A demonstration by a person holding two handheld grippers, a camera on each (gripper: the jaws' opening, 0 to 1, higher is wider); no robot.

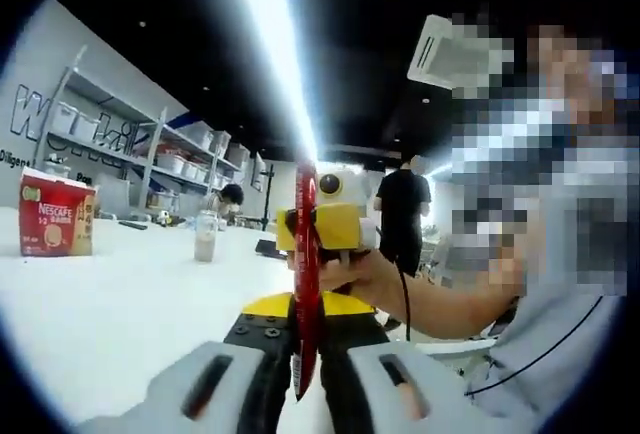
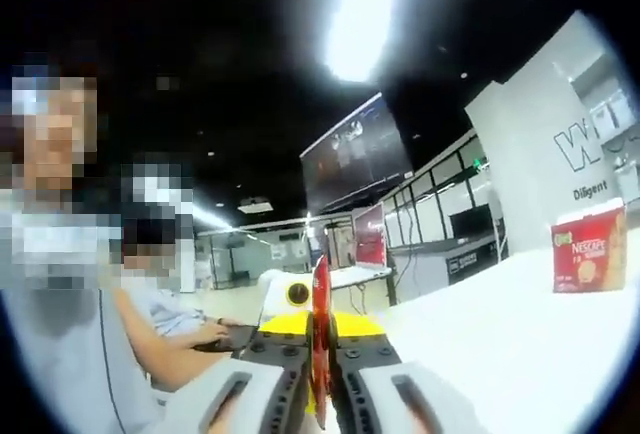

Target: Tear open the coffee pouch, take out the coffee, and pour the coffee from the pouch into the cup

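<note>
- Firstly, in the left gripper view, the left gripper [image 1: 305, 379] had its two grey jaws drawn in narrow on the lower end of a slim red coffee sachet [image 1: 306, 274], which stood edge-on and upright between them.
- Beyond the sachet, the yellow and black right gripper [image 1: 325, 229] met the same sachet higher up, with a person's hand [image 1: 365, 274] behind it; whether its jaws were gripping could not be told from this side.
- Left of the sachet, a red Nescafé cardboard box [image 1: 55, 216] stood on the white table [image 1: 130, 304], well apart from it.
- Between the box and the sachet, further back on the table, stood a small clear cup with a pale lower part [image 1: 206, 237].
- A person in a black top [image 1: 402, 216] stood behind and to the right of the sachet.
- Next, in the right gripper view, the right gripper [image 2: 322, 394] had its grey jaws set narrow on the red sachet [image 2: 321, 339], again seen edge-on and upright.
- Past the sachet, the yellow-bodied left gripper [image 2: 300, 309] faced the camera, just beside the sachet.
- Far right of the sachet, the red box [image 2: 590, 249] stood on the white table [image 2: 500, 334].
- Left of the sachet, a seated person's forearm [image 2: 175, 339] reached towards it.
</note>
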